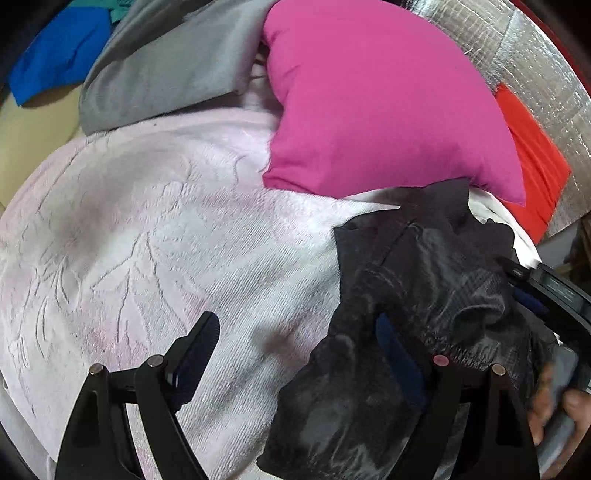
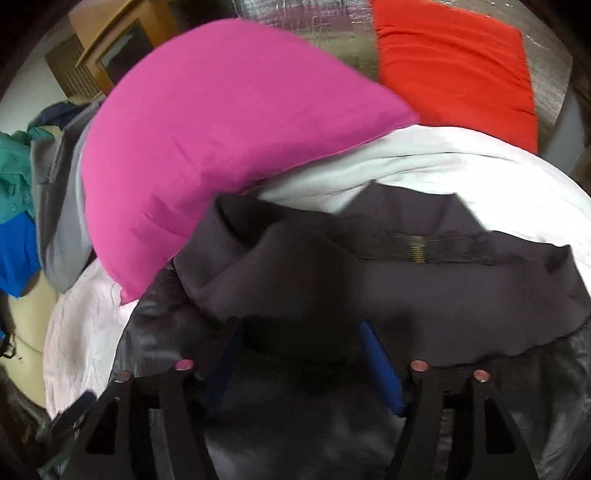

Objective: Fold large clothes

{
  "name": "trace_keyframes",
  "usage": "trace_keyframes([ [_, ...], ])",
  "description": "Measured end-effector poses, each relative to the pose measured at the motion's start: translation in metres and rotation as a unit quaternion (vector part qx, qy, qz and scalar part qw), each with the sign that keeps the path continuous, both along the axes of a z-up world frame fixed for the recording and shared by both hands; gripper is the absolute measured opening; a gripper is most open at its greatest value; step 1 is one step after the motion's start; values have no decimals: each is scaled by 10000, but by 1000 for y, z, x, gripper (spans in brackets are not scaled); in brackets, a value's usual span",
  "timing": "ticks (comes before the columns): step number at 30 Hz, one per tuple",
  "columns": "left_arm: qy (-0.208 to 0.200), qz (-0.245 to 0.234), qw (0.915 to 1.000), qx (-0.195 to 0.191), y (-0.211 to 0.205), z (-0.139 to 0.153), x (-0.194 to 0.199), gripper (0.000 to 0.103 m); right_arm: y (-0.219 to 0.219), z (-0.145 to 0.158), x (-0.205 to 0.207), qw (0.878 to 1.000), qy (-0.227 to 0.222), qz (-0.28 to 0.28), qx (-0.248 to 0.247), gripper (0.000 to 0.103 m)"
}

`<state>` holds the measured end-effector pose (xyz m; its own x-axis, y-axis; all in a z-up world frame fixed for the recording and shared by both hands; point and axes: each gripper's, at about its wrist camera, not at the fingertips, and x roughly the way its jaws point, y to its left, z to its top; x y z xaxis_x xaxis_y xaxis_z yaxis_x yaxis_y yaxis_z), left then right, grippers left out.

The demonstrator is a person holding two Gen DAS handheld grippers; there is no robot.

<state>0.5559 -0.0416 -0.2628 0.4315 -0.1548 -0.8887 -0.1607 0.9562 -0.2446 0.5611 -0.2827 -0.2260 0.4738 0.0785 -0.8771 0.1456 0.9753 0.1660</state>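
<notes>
The dark grey jacket (image 2: pixel 388 288) fills the lower half of the right wrist view, its matte outer cloth bunched in folds from 9 o'clock across to 3 o'clock, with a short stretch of brass zipper teeth (image 2: pixel 416 250) showing toward 1 o'clock and a shiny lining spreading below. In the left wrist view the same jacket (image 1: pixel 424 302) sits at 4 o'clock as a crumpled heap with its glossy mesh lining turned outward, a side the other camera barely shows. The right gripper (image 2: pixel 301 354) has its jaws apart with the jacket's hem lying across and between them; whether they pinch any cloth cannot be told. The left gripper (image 1: pixel 299 350) is spread wide, its left finger over bare bedding and its right finger buried against the jacket. Only the left wrist view shows the right gripper's black body and the person's hand (image 1: pixel 561 417) at 4 o'clock. Under the jacket lies a pale pink embossed blanket (image 1: pixel 147 240), filling that view from 7 to 11 o'clock. A magenta pillow (image 1: pixel 369 99) rests at 1 o'clock, touching the jacket's upper edge. Beyond it sits a red cushion (image 2: pixel 454 70) against a silver quilted panel (image 2: pixel 325 33). A grey garment (image 1: pixel 166 62), a blue cloth (image 1: pixel 55 51) and a teal one (image 2: pixel 14 173) lie at 10 o'clock. Only the right wrist view shows a wooden cabinet (image 2: pixel 110 48).
</notes>
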Motion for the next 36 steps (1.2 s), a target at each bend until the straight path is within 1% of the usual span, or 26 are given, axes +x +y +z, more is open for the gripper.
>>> trace_keyframes([
  [1, 4, -3, 10000, -13, 1, 0, -1, 87, 3, -5, 5, 9999, 14, -67, -125, 79],
  [2, -3, -12, 10000, -6, 2, 1, -2, 87, 7, -14, 11, 9994, 62, -149, -313, 76],
  [3, -13, -30, 10000, 20, 2, 1, -3, 87, 7, -18, 18, 9989, 97, -212, -415, 60],
  [5, 3, -52, 10000, 57, 2, 1, -3, 87, 8, -18, 26, 9968, 72, -374, -698, 42],
  [6, 31, -70, 10000, 59, 2, 0, -3, 87, 5, -17, 29, 9966, -6, -380, -730, 33],
  [8, 47, -104, 9999, 55, 0, 0, -3, 87, 4, -19, 39, 9954, -32, -358, -892, 28],
  [10, 60, -175, 9998, 68, -1, 0, -4, 87, 5, -31, 48, 9942, 58, -260, -1043, 28],
  [12, 113, -292, 9995, 52, -3, -1, -4, 87, 8, -25, 44, 9944, -18, -295, -1017, 30],
  [13, 156, -383, 9991, 60, -4, -3, -4, 87, 9, -22, 39, 9957, -42, -271, -889, 33],
  [15, 183, -424, 9989, 97, -6, -6, -3, 87, 1, -12, 24, 9989, -124, -146, -426, 59],
  [18, 190, -492, 9986, -40, -7, -6, -3, 87, -33, 21, -21, 9973, -624, -363, -165, 69],
  [19, 183, -518, 9985, -76, -7, -6, -3, 87, -48, 31, -36, 9961, -758, -438, -66, 72],
  [20, 171, -522, 9985, -74, -7, -5, -4, 87, -63, 39, -48, 9949, -860, -534, 26, 76],
  [22, 141, -509, 9986, -2, -7, -4, -6, 87, -116, 57, -95, 9878, -1137, -1016, 313, 81],
  [23, 145, -510, 9986, 3, -7, -4, -8, 87, -137, 60, -110, 9840, -1211, -1226, 448, 83],
  [25, 169, -481, 9987, -50, -6, -5, -10, 87, -194, 63, -159, 9711, -1344, -1774, 867, 85],
  [28, 204, -408, 9989, -113, -4, -8, -11, 87, -249, 52, -218, 9549, -1280, -2428, 1131, 85],
  [30, 214, -396, 9989, -120, -4, -9, -12, 87, -278, 33, -253, 9448, -1241, -2699, 1385, 85],
  [32, 204, -407, 9988, -174, -4, -10, -14, 87, -304, 10, -290, 9272, -1218, -2989, 1901, 85],
  [33, 206, -412, 9987, -232, -4, -10, -14, 87, -317, 0, -294, 9187, -1228, -3101, 2114, 85],
  [34, 223, -418, 9983, -330, -3, -10, -16, 87, -321, -10, -307, 9082, -1246, -3221, 2363, 85],
  [35, 236, -419, 9981, -397, -2, -10, -17, 87, -327, -24, -318, 8960, -1280, -3309, 2668, 85],
  [36, 224, -423, 9975, -513, -2, -9, -19, 87, -329, -40, -332, 8762, -1314, -3374, 3181, 85],
])
